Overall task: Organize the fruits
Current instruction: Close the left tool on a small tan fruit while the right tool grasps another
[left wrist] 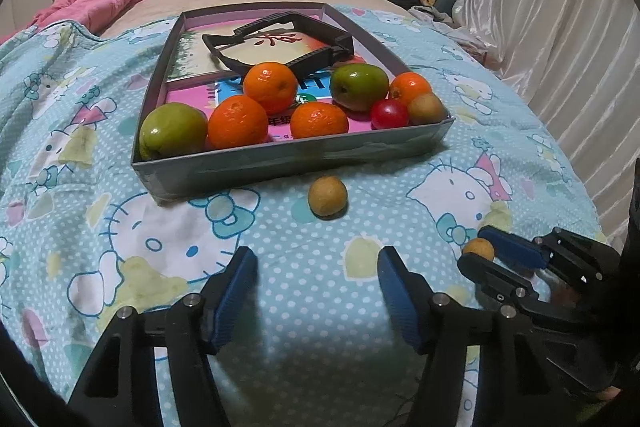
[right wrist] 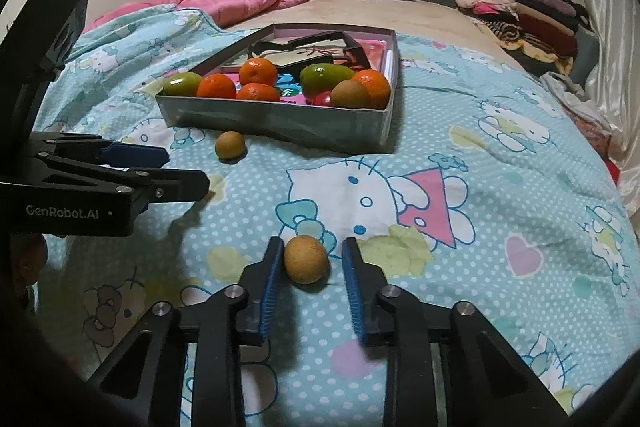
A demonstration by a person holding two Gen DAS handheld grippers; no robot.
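Right gripper (right wrist: 308,263): jaws around small brown fruit (right wrist: 306,259) on bedspread (right wrist: 500,163); left pad touching, gap on right side, not clamped yet.
Left gripper (left wrist: 318,291): jaws half-open, empty.
Risk: round fruit rolls off soft, sloping quilt as pads close unevenly; squeeze may bruise it.
Second brown fruit (left wrist: 327,195) loose just before tray (left wrist: 280,159), may get nudged.
Tray front wall needs lift-over; near-right corner crowded, pink floor between oranges free.
Grippers near each other; clash possible.
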